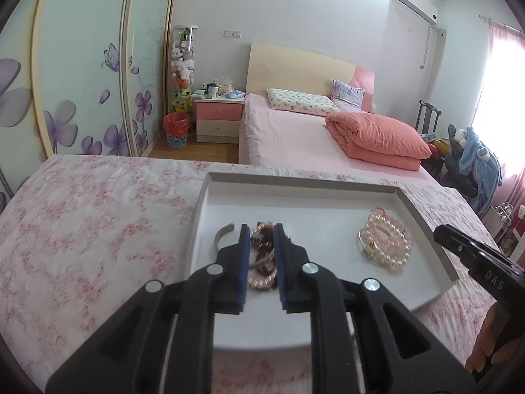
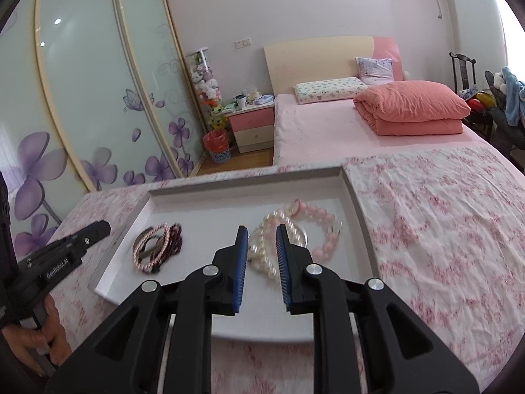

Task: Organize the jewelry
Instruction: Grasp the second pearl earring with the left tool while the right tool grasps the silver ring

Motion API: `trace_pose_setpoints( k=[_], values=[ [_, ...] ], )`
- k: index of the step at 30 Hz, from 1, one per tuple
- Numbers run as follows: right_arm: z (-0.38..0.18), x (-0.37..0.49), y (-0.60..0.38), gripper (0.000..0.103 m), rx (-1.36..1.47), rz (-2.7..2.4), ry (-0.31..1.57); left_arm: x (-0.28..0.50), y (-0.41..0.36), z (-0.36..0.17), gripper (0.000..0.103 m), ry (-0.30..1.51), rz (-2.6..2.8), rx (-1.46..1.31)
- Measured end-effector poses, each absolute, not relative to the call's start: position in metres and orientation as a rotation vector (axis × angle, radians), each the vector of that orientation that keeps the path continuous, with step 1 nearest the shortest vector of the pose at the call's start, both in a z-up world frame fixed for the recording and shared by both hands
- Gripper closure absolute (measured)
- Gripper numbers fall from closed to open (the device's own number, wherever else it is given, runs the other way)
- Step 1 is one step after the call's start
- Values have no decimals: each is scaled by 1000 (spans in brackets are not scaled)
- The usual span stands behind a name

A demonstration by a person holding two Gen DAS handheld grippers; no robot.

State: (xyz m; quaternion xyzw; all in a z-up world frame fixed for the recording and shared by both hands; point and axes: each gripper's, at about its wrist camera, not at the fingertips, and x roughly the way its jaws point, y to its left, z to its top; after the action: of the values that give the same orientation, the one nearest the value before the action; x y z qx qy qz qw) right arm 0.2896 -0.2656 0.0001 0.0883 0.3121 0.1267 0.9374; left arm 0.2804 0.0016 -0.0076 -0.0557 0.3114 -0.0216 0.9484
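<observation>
Now both tools are hanging over a white tray (image 1: 210, 193) lying on the floral-covered bench (image 1: 98, 216). Its jaws parted, the left tool (image 1: 261, 229) is sitting above the dark and pink bracelets (image 1: 262, 256) in the tray's left half, gripping nothing. The right tool (image 2: 261, 229) is likewise standing open over the pearl bracelets (image 2: 262, 256), which are lying in the right half against a pink bead bracelet (image 2: 323, 226).
</observation>
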Motion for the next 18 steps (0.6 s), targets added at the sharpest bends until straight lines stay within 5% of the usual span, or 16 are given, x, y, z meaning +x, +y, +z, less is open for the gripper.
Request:
trace_pose_setpoints(
  k=[12,14,18],
  values=[
    [-38,247,-238,83,89,408,824,222,18,-23,70,693,-53,-70],
    [-45,246,-227,64,56,431,853,218,23,-26,69,701,-49,-81],
    [-50,241,-209,59,-5,445,857,214,32,-26,67,702,-42,-99]
  ],
)
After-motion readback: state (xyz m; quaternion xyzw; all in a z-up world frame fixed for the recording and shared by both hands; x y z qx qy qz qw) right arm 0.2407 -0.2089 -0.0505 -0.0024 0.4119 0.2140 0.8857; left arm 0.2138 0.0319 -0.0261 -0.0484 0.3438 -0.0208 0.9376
